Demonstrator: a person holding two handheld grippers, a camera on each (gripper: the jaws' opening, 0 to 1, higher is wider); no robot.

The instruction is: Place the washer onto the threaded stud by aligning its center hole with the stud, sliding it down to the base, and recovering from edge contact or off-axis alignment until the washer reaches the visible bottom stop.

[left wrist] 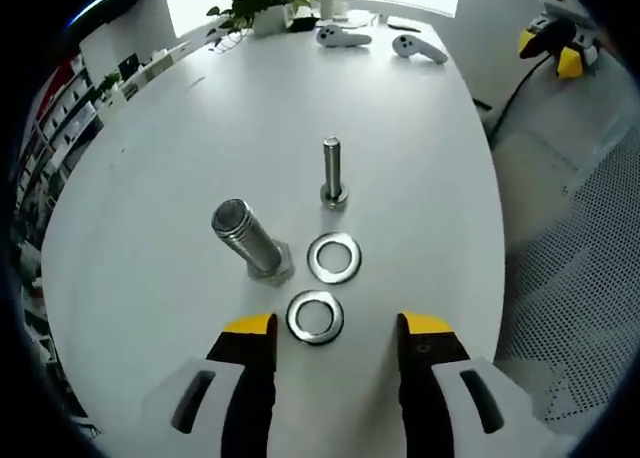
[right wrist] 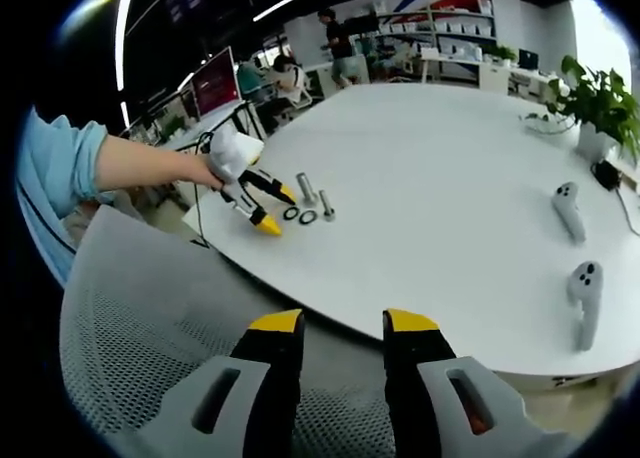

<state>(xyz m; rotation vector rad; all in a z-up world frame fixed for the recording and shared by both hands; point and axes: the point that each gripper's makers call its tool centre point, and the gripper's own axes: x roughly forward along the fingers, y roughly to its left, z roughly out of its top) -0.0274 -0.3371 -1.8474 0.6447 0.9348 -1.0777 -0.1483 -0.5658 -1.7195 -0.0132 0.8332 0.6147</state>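
Washers sit flat on the white table (left wrist: 150, 178) in my left gripper view: the near washer (left wrist: 315, 317) lies low in the middle of the frame, between the yellow tips of my left gripper (left wrist: 338, 328) and a little above them, touching neither. The far washer (left wrist: 334, 257) lies just above it and slightly right, their rims close or touching; I cannot tell which. My left jaws are spread wide and hold nothing.

Left of the far washer, a thick bolt (left wrist: 250, 238) stands on its hex head, its threaded shank leaning toward the upper left of the frame. Above the washers, near the centre, a slim threaded stud (left wrist: 332, 171) stands upright on its own head, apart from both washers, its shank bare. Along the top edge I see a potted plant (left wrist: 262, 0) and two white controllers (left wrist: 380, 41).

In my right gripper view, my right gripper (right wrist: 343, 324) hangs at the bottom centre over the table edge and a grey mesh chair (right wrist: 130, 328), jaws parted and empty. My left gripper appears again at centre left, held by my hand (right wrist: 205, 170) below a light blue sleeve (right wrist: 60, 168), its tips beside the small hardware.
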